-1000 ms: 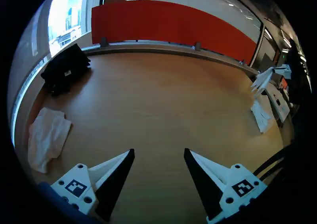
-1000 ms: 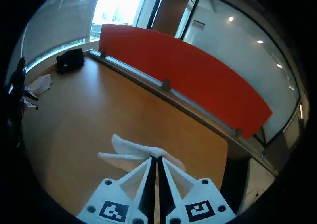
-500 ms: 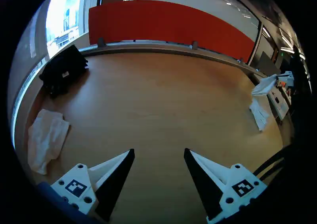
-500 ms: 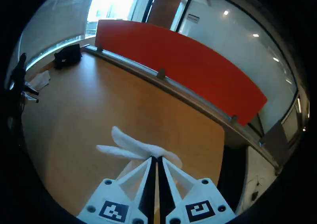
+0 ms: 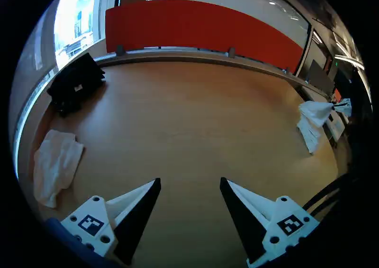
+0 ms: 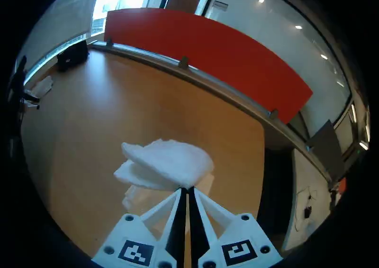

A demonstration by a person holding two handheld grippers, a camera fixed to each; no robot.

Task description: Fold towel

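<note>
gripping a fold of the thick white terry towel (image 6: 166, 161), our right gripper (image 6: 188, 192) has its two fingers pressed together on the cloth. we hold the towel just above the smooth orange-brown wooden table (image 6: 94, 125), in front of the long red screen (image 6: 208, 45) and toward that screen's right end. our left gripper (image 5: 189, 187) stands with its fingers wide apart and nothing between them, over bare wood in front of the middle of the screen and well away from the towel.

what worries us is the narrow pinch. only an edge of the fold seems to sit between the fingertips, so the nap could slip out if we swing it. the lower layers droop loose under the top flap, and with no second hold on them they may land crooked or bunch up. the table looks slick, so a one-sided pull would likely drag the whole towel rather than crease it.

the towel is limp and fluffy, falling in rounded lobes. the gripper fingers are hard white wedges with black inner faces. a crumpled thin white cloth (image 5: 54, 166) lies well in front of the screen's left end, and a slumped black fabric bag (image 5: 76, 80) sits nearer that end.
</note>
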